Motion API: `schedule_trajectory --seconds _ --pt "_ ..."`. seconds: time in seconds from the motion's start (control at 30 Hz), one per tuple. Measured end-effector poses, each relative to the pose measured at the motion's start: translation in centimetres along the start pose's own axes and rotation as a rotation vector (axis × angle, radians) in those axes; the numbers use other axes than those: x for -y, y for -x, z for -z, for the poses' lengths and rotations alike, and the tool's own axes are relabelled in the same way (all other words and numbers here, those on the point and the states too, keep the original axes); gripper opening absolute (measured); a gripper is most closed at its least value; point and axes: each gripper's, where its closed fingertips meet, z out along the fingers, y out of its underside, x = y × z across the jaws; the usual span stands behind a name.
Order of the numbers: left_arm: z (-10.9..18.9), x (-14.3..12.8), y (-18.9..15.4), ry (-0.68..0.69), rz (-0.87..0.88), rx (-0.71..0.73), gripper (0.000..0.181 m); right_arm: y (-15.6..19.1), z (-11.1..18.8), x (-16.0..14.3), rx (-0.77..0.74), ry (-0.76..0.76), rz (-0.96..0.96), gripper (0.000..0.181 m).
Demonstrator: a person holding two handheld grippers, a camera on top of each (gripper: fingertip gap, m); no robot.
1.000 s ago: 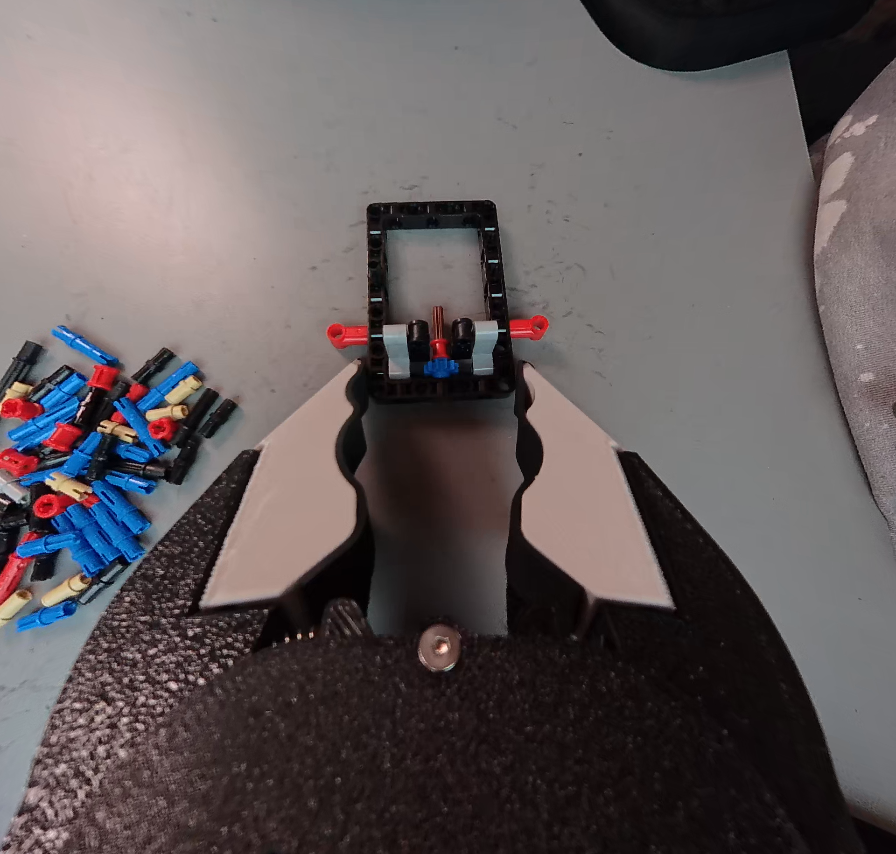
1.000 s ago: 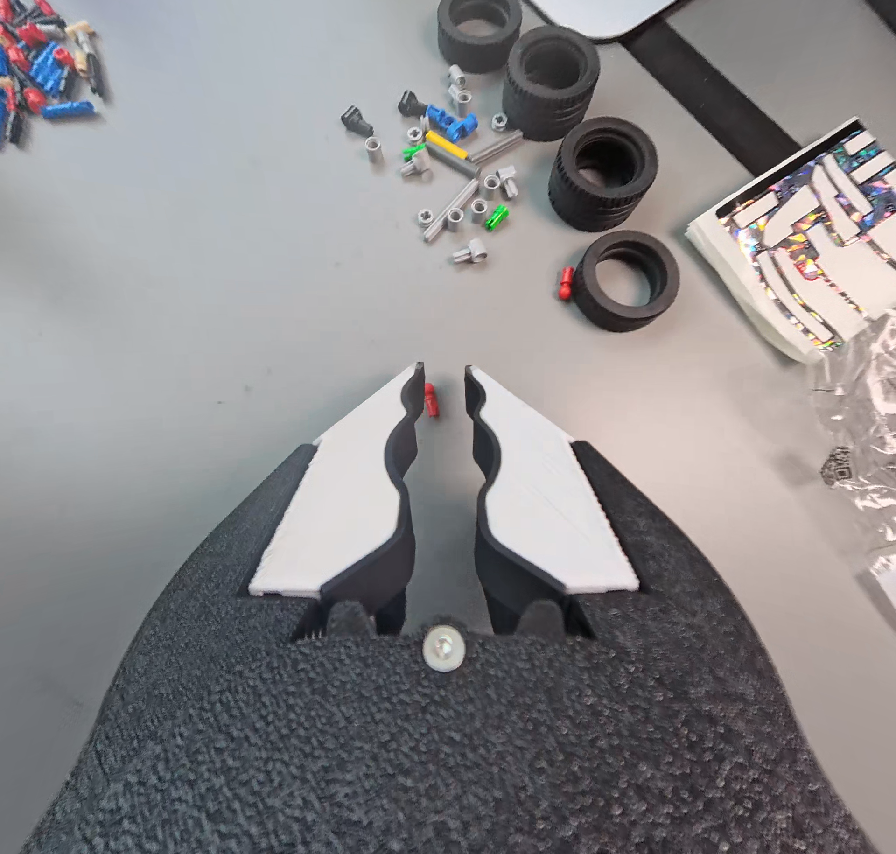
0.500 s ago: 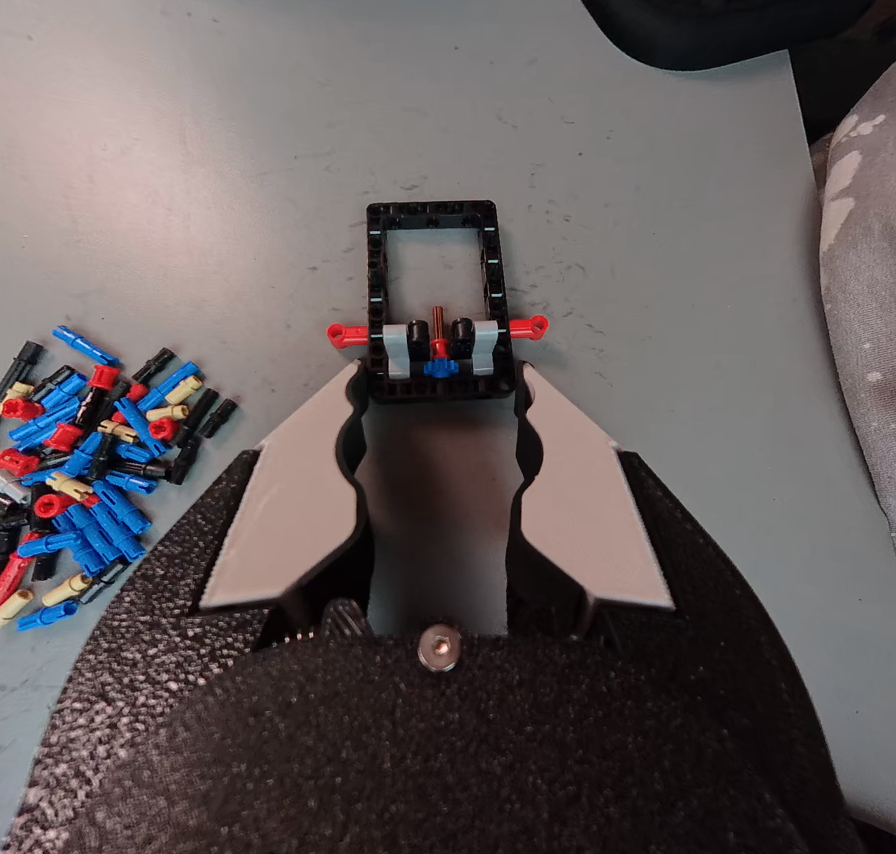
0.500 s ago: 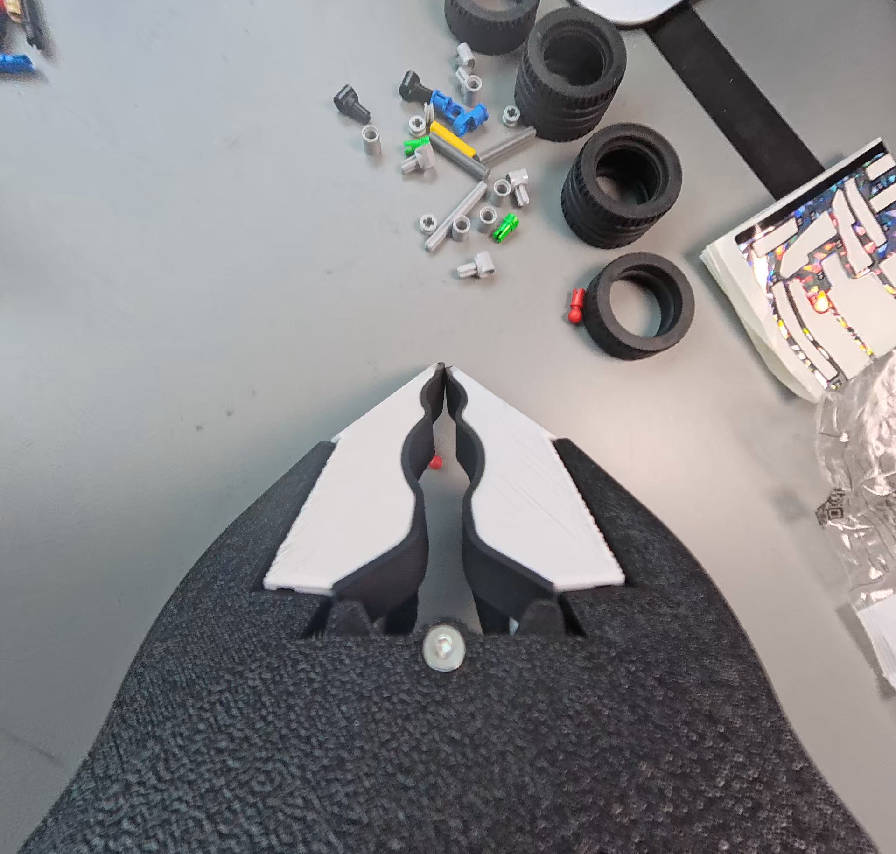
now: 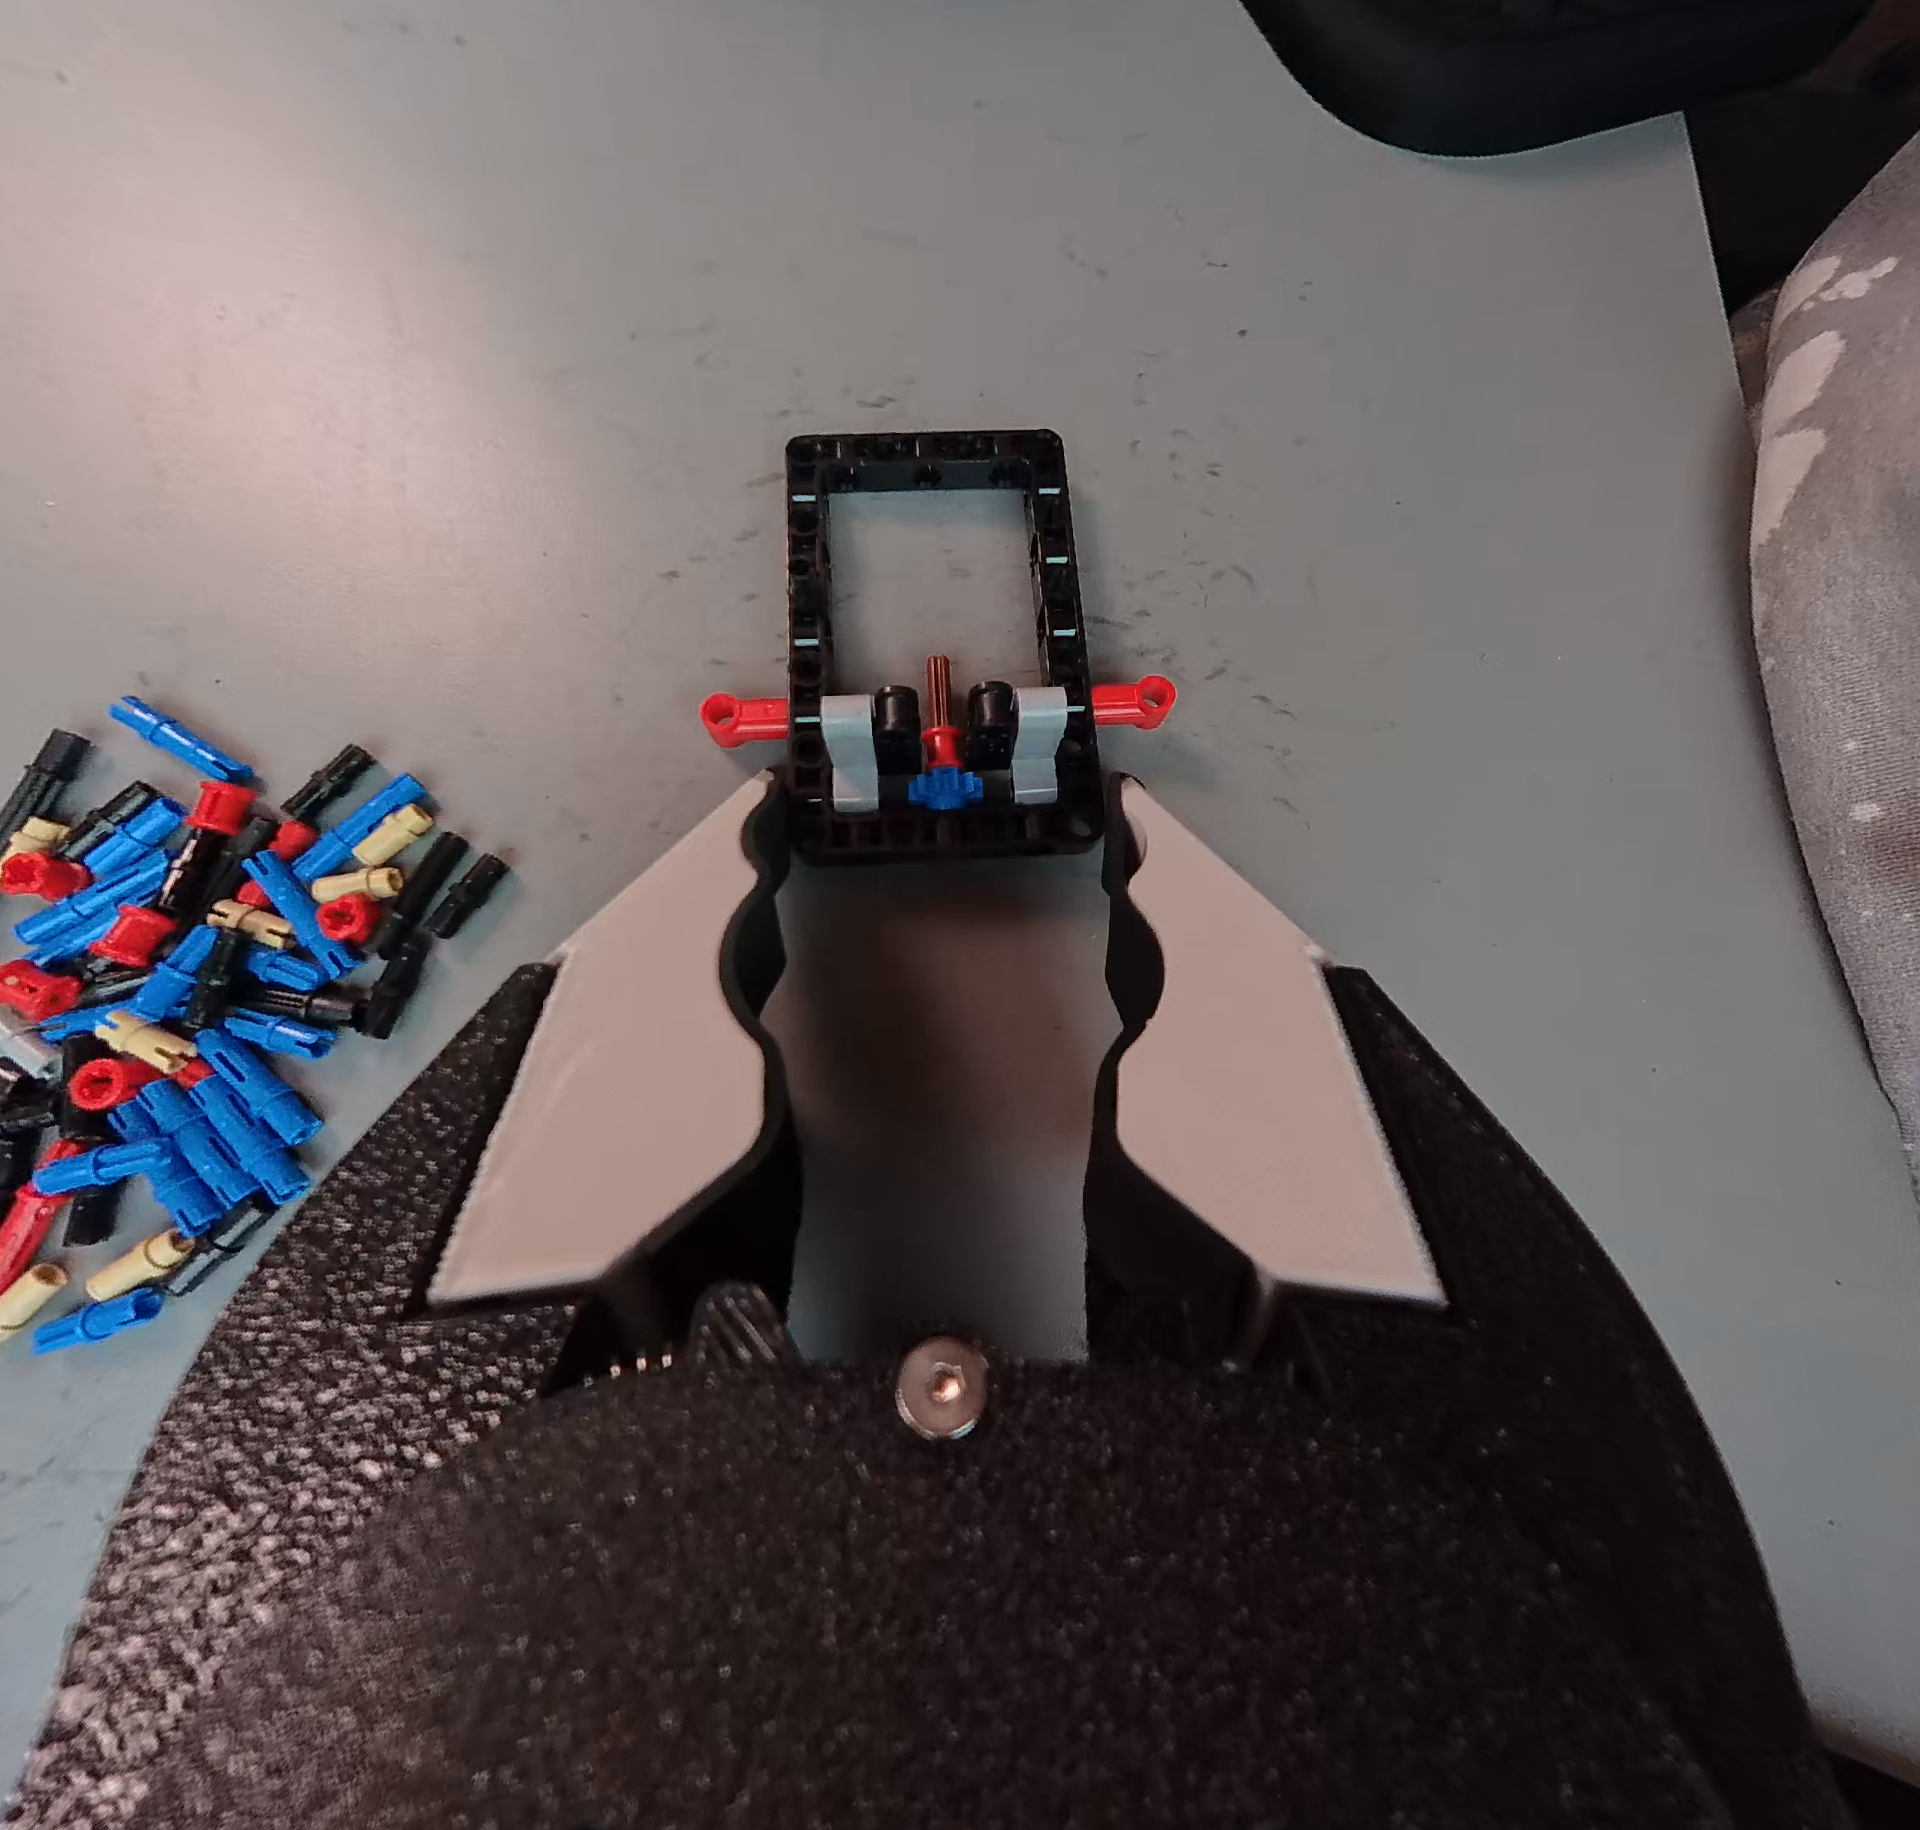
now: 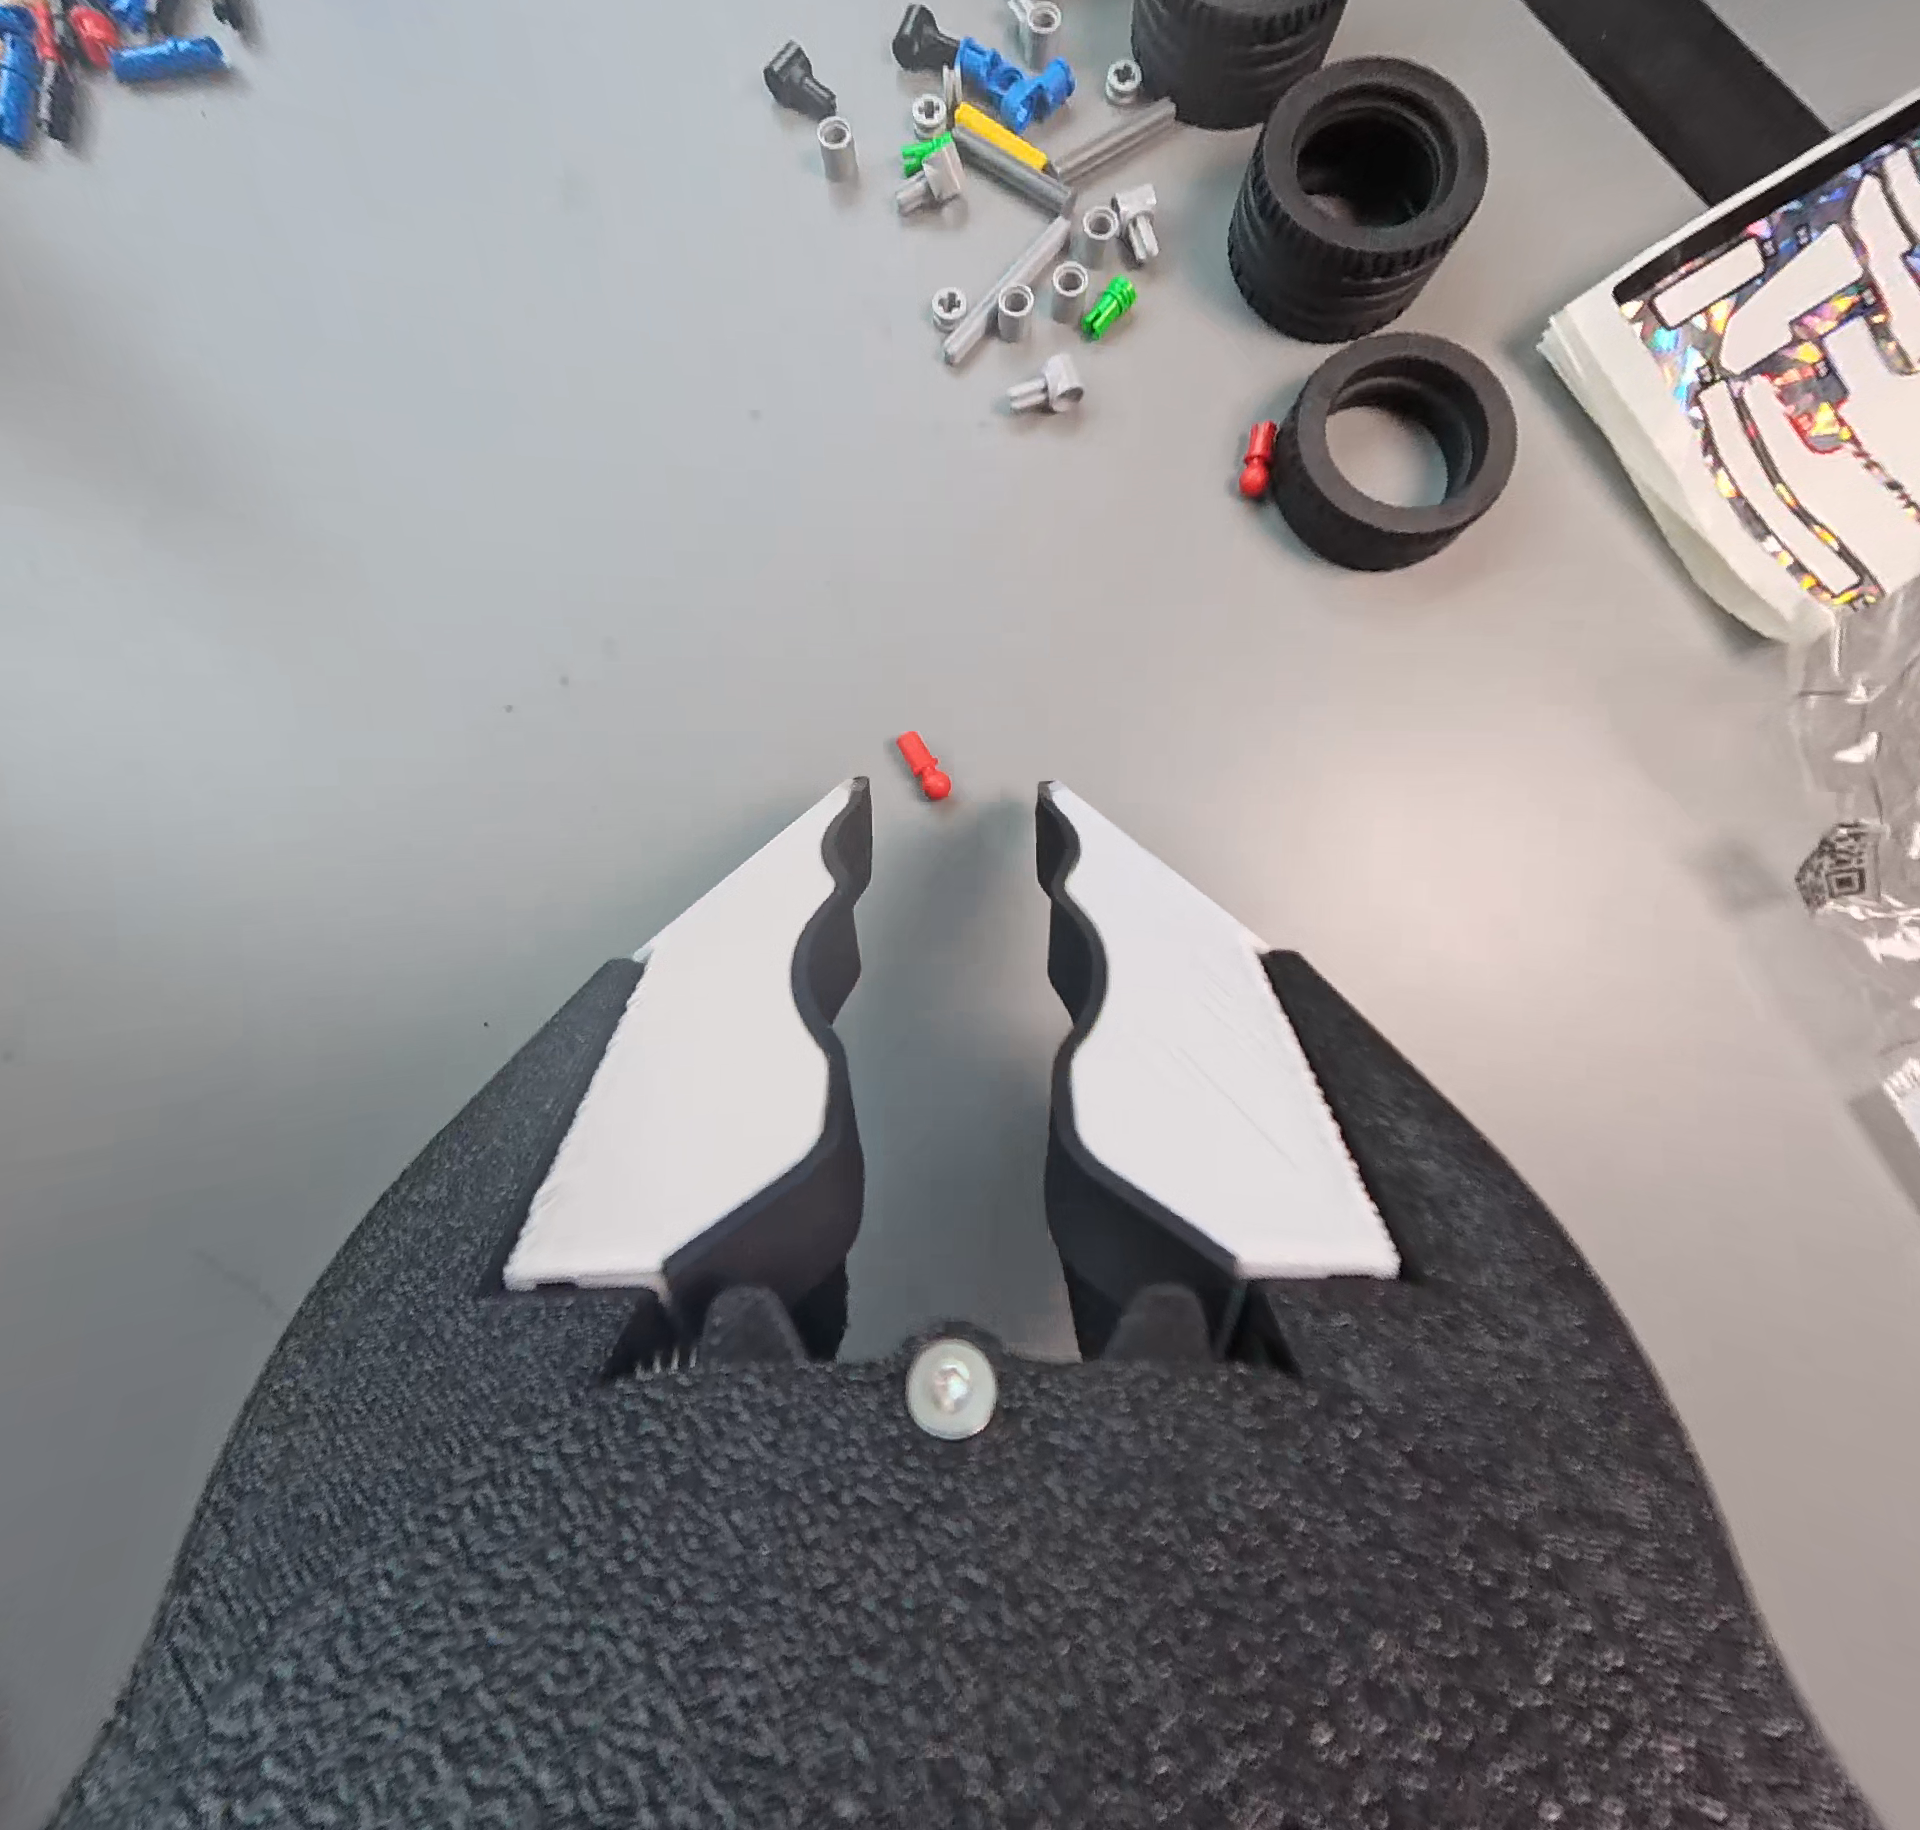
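1. Black frame (image 5: 937, 642): we see a rectangular beam frame lying flat on the grey table (image 5: 416, 326), its near end sitting between the tips of our left gripper (image 5: 940, 804), whose jaws stand wide apart on either side of it; whether they touch it we cannot tell.
2. Inside the frame's near end we see two grey brackets, two black bushes, a small blue gear (image 5: 943, 789) and a red axle (image 5: 938, 715) pointing away from the fingers; a red pin sticks out from each long side.
3. Left of our left fingers lies a loose pile of pins (image 5: 177, 991), blue, red, black and tan.
4. Our right gripper (image 6: 954, 793) is held low over the table with its jaws parted and nothing between them.
5. A small red pin (image 6: 923, 765) lies on the table just beyond the tips, nearer the left one, untouched.
6. Farther ahead of our right fingers we see scattered small parts (image 6: 1023, 185), and to the right black tyres (image 6: 1392, 466), a sticker sheet (image 6: 1766, 367) and a clear bag (image 6: 1870, 824).
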Motion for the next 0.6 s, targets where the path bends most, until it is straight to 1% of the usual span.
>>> schedule_trajectory --seconds 0.03,0.13,0.23,0.3,0.33,0.4,0.5,0.6 --pt "0.0 0.0 0.0 0.000 -0.001 0.001 0.061 0.0 0.0 -0.3 -0.002 0.002 0.001 0.030" --pt "0.0 0.0 0.0 0.001 -0.002 0.002 0.061 0.2 -0.2 -0.4 -0.012 -0.004 0.025 0.025" --pt "0.0 0.0 0.0 -0.002 0.006 -0.004 0.061 0.3 -0.5 0.2 -0.026 -0.015 0.062 0.021" --pt "0.0 0.0 0.0 -0.002 0.007 -0.006 0.061 0.6 -1.0 0.0 -0.014 0.023 0.082 0.014" --pt "0.0 0.0 0.0 -0.002 0.007 -0.005 0.061 0.7 -1.1 0.2 -0.008 0.021 0.091 0.005" --pt "0.0 0.0 0.0 -0.002 0.005 -0.004 0.060 0.8 -1.5 0.7 0.007 0.026 0.107 0.004" --pt "0.0 0.0 0.0 -0.002 0.007 -0.006 0.060 0.0 -3.2 3.1 -0.008 0.005 0.139 0.004" --pt "0.0 0.1 0.0 -0.003 0.009 -0.008 0.060 -1.3 -5.3 7.5 -0.048 -0.074 0.155 0.006"
